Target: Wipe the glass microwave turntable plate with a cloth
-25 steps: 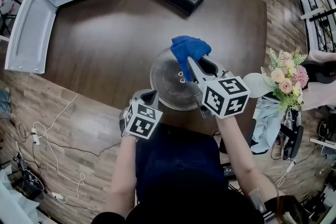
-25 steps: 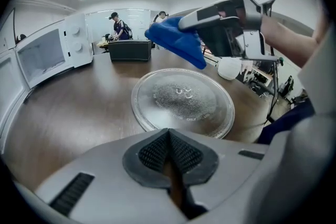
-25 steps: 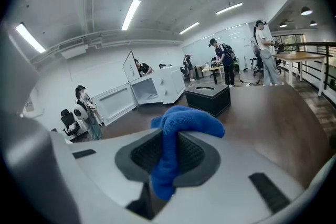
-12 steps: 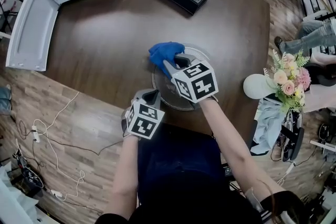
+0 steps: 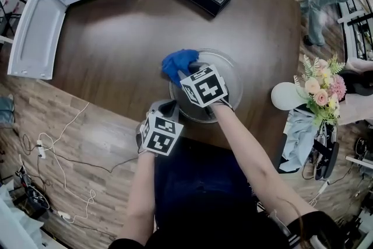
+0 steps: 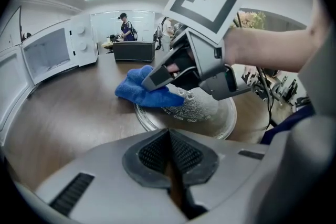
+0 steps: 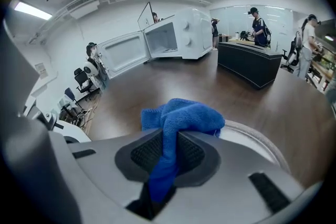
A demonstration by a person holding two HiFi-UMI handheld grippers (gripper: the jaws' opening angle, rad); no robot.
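The right forearm [image 5: 245,151] is bare and stretches forward and leftward from the body. It ends in the right gripper [image 5: 185,71], which points ahead and slightly left with its marker cube [image 5: 203,86] facing up. Its jaws are clamped on a fold of blue cloth [image 7: 181,115], which bunches out just beyond the fingertips. The left forearm [image 5: 141,183] runs nearly straight forward, close to the torso. The left gripper [image 5: 168,106] sits just behind and left of the right gripper, jaws pressed together with nothing between them.
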